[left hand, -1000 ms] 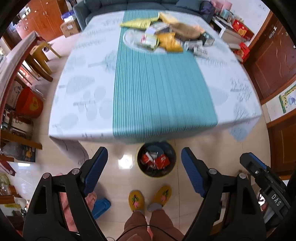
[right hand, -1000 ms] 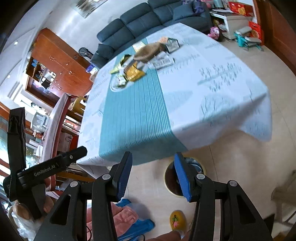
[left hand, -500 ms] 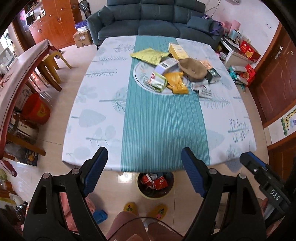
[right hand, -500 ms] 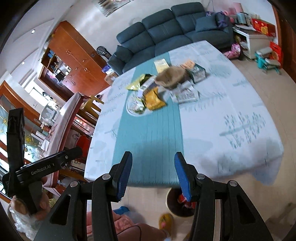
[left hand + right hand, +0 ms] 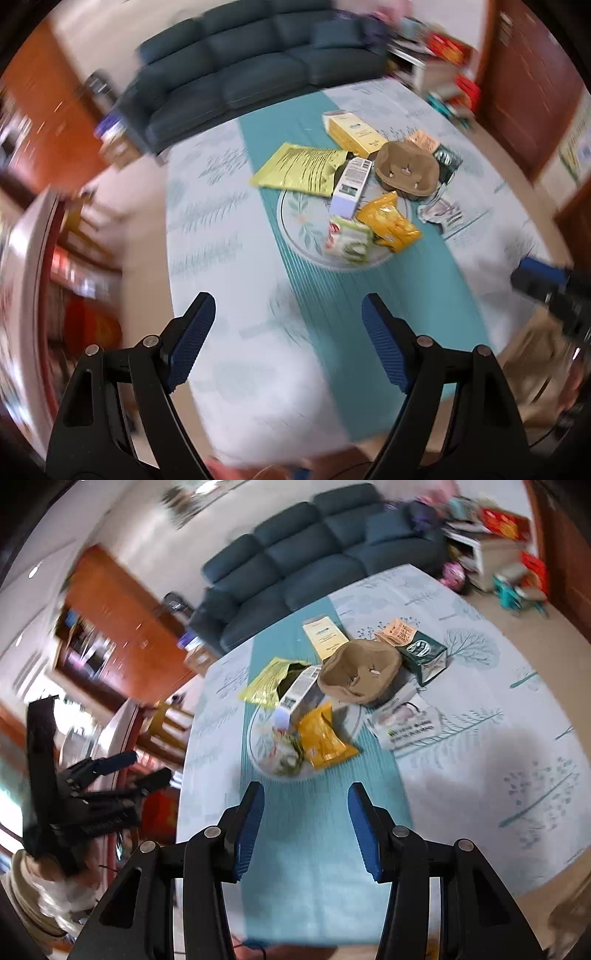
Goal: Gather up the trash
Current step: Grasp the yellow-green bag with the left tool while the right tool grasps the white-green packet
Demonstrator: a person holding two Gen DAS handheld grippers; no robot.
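A pile of trash lies mid-table: an orange snack bag [image 5: 388, 222] [image 5: 325, 741], a green-white wrapper [image 5: 349, 242] [image 5: 286, 751], a white box [image 5: 351, 182] [image 5: 300, 695], a yellow-green bag [image 5: 301, 168] [image 5: 266, 681], a brown pulp tray [image 5: 406, 170] [image 5: 360, 672], a yellow box [image 5: 352, 133] [image 5: 325, 635] and a dark green box [image 5: 423, 655]. My left gripper [image 5: 288, 314] is open and empty above the near table. My right gripper [image 5: 306, 804] is open and empty, just short of the pile.
The table [image 5: 480, 738] has a white leaf-print cloth with a teal runner [image 5: 332, 314]. A dark blue sofa [image 5: 306, 557] stands behind it. Wooden cabinets [image 5: 122, 627] are at the left. Clutter and boxes [image 5: 506, 528] sit at the far right. A printed white bag [image 5: 406, 725] lies right of the pile.
Both grippers have moved up and forward over the table toward the trash pile. The bin on the floor has dropped out of view. Both stay open.
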